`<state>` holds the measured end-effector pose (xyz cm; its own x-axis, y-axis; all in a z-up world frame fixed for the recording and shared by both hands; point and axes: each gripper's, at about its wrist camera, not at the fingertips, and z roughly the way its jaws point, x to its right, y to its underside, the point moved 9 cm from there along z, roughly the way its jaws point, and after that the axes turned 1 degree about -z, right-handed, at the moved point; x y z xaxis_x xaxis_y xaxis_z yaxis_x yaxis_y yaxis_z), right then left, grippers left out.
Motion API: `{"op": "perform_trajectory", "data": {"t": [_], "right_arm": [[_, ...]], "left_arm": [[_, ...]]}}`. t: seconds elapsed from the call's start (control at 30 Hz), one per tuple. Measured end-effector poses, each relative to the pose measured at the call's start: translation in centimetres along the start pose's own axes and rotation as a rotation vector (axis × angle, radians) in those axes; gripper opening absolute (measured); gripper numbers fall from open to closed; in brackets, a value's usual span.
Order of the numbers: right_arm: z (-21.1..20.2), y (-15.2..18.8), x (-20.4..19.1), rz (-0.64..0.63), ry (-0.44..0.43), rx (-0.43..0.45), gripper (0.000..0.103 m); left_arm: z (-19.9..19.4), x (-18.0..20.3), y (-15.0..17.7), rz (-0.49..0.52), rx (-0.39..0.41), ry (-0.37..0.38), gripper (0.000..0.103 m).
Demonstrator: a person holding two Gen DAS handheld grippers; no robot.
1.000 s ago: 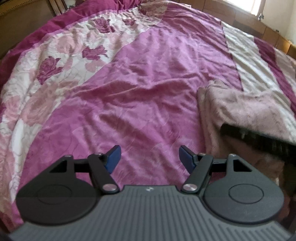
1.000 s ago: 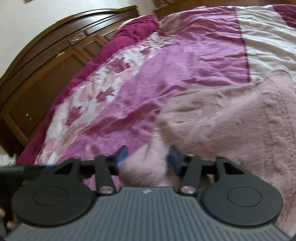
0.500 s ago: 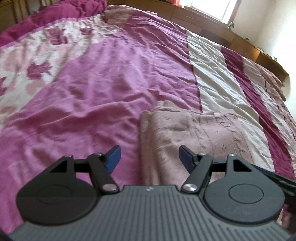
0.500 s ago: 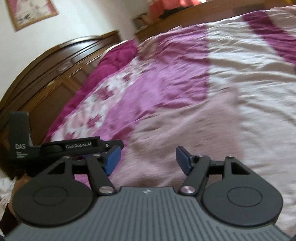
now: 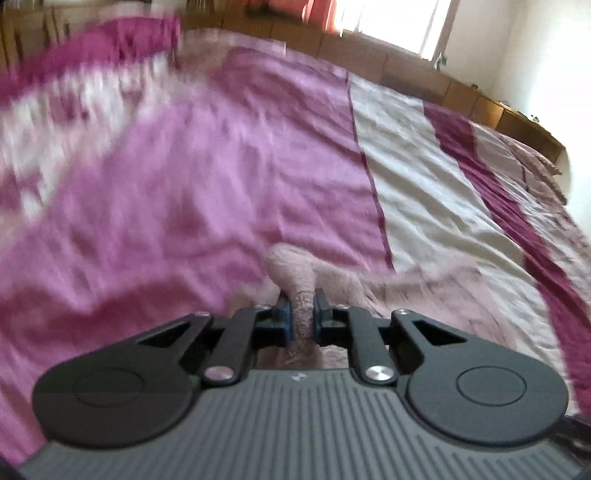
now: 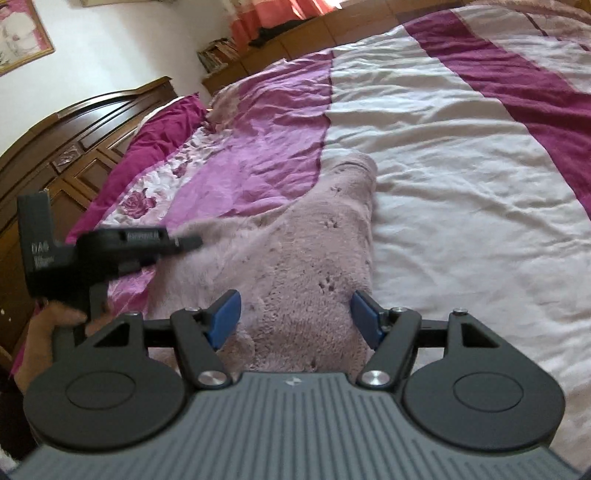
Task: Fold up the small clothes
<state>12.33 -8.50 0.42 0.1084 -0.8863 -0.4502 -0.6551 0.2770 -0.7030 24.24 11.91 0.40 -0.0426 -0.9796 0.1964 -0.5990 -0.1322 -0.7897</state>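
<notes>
A fuzzy pale-pink garment [image 6: 303, 240] lies spread on the bedspread [image 6: 461, 166]. In the left wrist view my left gripper [image 5: 301, 314] has its jaws closing tight on a bunched fold of the garment [image 5: 291, 273], and the blue pads press it from both sides. In the right wrist view my right gripper [image 6: 295, 317] is open just over the garment's near part. The cloth lies between its blue fingertips [image 6: 225, 314] without being pinched. The left gripper [image 6: 184, 242] also shows there at the garment's left edge, blurred, held by a hand [image 6: 55, 314].
The bedspread has magenta, floral and cream bands and is wrinkled. A dark wooden headboard [image 6: 55, 147] stands at the left. A wooden ledge [image 5: 406, 70] runs along the bed's far side under a bright window [image 5: 399, 22].
My left gripper has moved over the garment's edge and closed on a fold, from wide open before. My right gripper has swung right along the garment and stays open.
</notes>
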Motion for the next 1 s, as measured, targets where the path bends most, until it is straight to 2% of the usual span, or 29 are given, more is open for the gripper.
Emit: {"op": "perform_trajectory", "data": {"t": [0.07,0.17,0.23,0.33,0.47,0.6,0.7,0.77,0.83,0.87,0.93,1.0], "right_arm": [[0.2,0.2,-0.8,-0.039,0.004,0.004,0.073],[0.8,0.6,-1.7,-0.078,0.01,0.006,0.075],[0.9,0.9,-2.1,-0.111,0.012,0.007,0.075],[0.8,0.9,-2.1,-0.126,0.014,0.008,0.075],[0.3,0.5,-1.5,-0.064,-0.01,0.011,0.075],[-0.4,0.1,-0.6,-0.007,-0.032,0.022,0.075],[-0.7,-0.1,0.2,0.019,-0.016,0.033,0.075],[-0.9,-0.1,0.6,0.033,-0.011,0.033,0.075],[-0.9,0.0,0.9,0.048,-0.01,0.033,0.075],[-0.8,-0.1,1.2,0.064,-0.012,0.031,0.075],[-0.4,-0.3,1.9,0.109,-0.018,0.024,0.081],[0.3,-0.5,2.6,0.155,-0.029,0.005,0.083]], "left_arm": [[0.9,-0.2,-0.3,0.047,0.004,-0.046,0.013],[3.7,-0.6,1.4,0.102,-0.075,-0.079,0.013],[4.2,-0.8,2.1,0.138,-0.069,-0.093,0.013],[3.9,-1.1,1.9,0.111,-0.075,-0.078,0.015],[2.3,-1.6,1.8,0.053,-0.103,-0.02,0.018],[0.3,-1.5,2.3,0.009,-0.138,0.037,0.033],[-1.6,-1.5,3.3,-0.018,-0.156,0.087,0.052],[-2.8,-1.4,4.0,-0.029,-0.172,0.124,0.058],[-3.7,-1.3,4.9,-0.033,-0.19,0.146,0.059],[-3.9,-1.4,5.1,-0.034,-0.196,0.147,0.06],[-4.2,-1.9,5.6,-0.047,-0.202,0.134,0.07],[-3.9,-2.9,6.0,-0.061,-0.211,0.084,0.074]]}}
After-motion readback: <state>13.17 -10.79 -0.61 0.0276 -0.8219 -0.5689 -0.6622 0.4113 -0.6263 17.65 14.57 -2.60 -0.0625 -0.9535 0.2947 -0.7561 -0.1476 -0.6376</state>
